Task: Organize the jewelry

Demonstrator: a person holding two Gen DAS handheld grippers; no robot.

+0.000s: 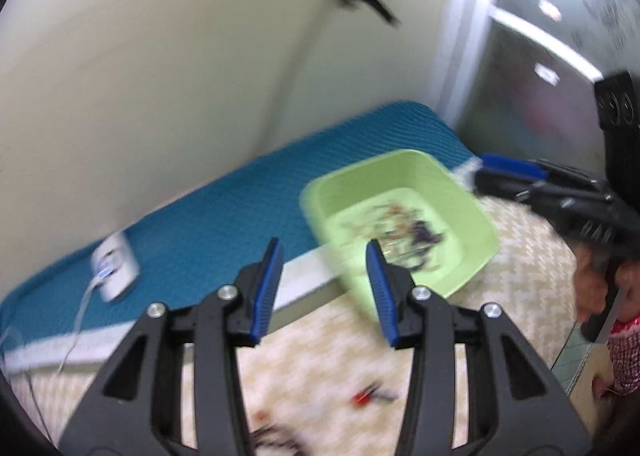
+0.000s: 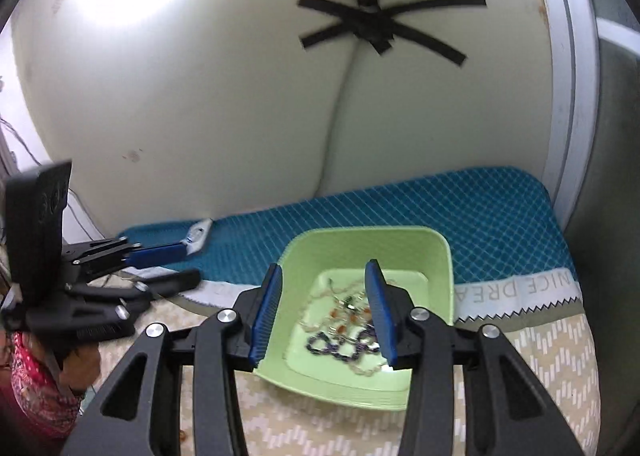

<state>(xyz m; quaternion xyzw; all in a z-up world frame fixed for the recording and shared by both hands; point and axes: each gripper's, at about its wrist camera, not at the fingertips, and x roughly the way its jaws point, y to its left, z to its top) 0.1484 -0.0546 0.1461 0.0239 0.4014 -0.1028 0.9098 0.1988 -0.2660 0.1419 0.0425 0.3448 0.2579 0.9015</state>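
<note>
While the tangled jewelry [image 2: 344, 330] lies in the green tray [image 2: 436, 256] directly ahead of the right gripper [image 2: 326, 310], jaws parted and empty; left gripper [image 1: 324, 292], likewise parted and empty, stands farther off.

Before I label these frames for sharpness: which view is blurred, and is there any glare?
Left wrist view: motion-smeared, the green tray and its jewelry streaked, window glare top right. Right wrist view: sharper, beads readable, bright wall patch upper left.
</note>
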